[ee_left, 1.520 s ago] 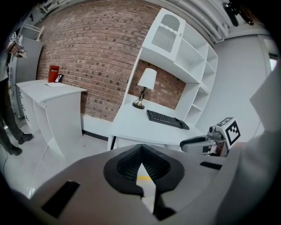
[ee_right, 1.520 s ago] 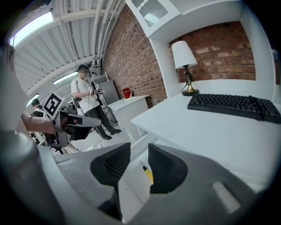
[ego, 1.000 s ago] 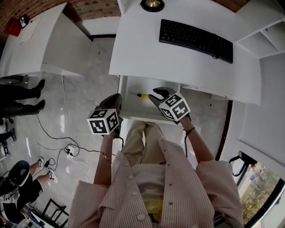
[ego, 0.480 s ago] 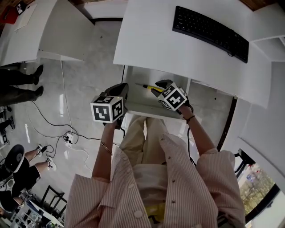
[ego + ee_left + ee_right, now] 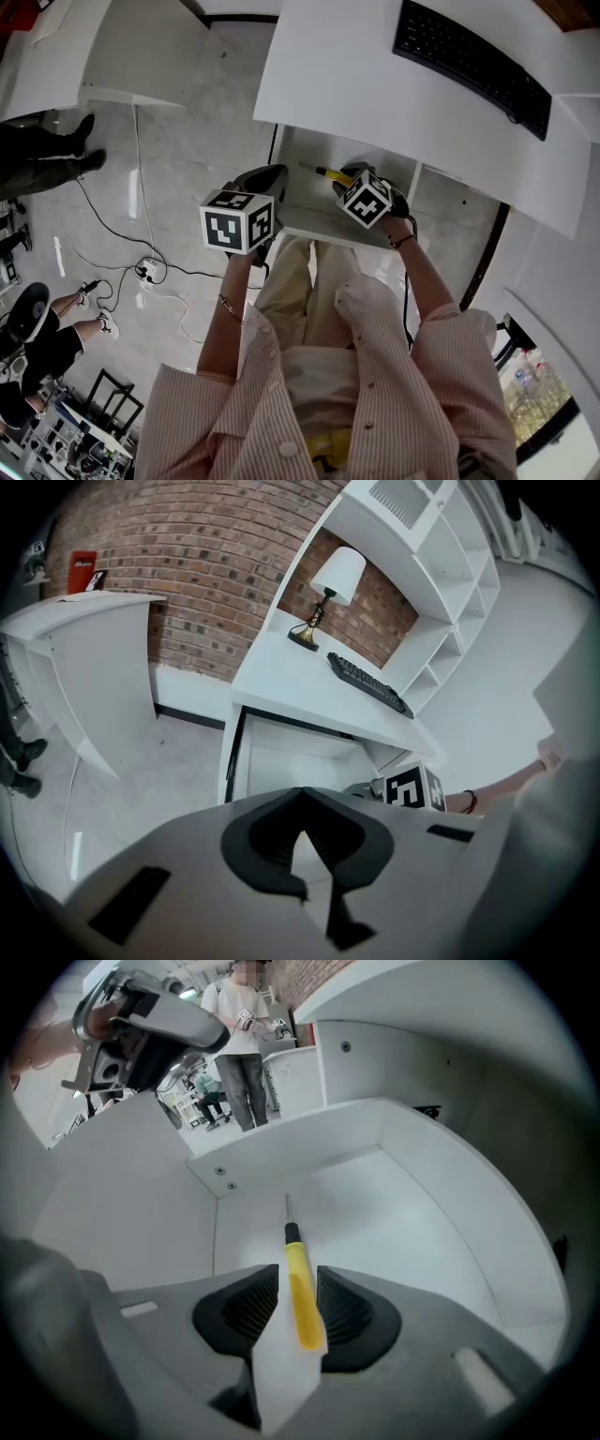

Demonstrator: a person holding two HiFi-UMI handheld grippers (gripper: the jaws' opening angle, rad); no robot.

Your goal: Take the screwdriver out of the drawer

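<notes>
The drawer (image 5: 309,221) under the white desk (image 5: 375,84) stands pulled out. Inside it, a screwdriver (image 5: 325,172) with a yellow handle (image 5: 301,1288) has its thin shaft pointing toward the back left corner. My right gripper (image 5: 351,175) reaches into the drawer. In the right gripper view its jaws (image 5: 298,1309) have closed in on the handle from both sides, and the tool is still low over the drawer floor (image 5: 394,1213). My left gripper (image 5: 266,180) hovers at the drawer's front left corner, shut and empty (image 5: 302,803).
A black keyboard (image 5: 473,61) lies on the desk and a lamp (image 5: 330,583) stands at its back. Cables and a power strip (image 5: 145,274) lie on the floor at left. People stand nearby (image 5: 239,1044). A second white counter (image 5: 122,47) is to the left.
My right gripper has pushed forward into the drawer and its jaws have come in around the yellow handle. The left gripper has stayed by the drawer's left front corner.
</notes>
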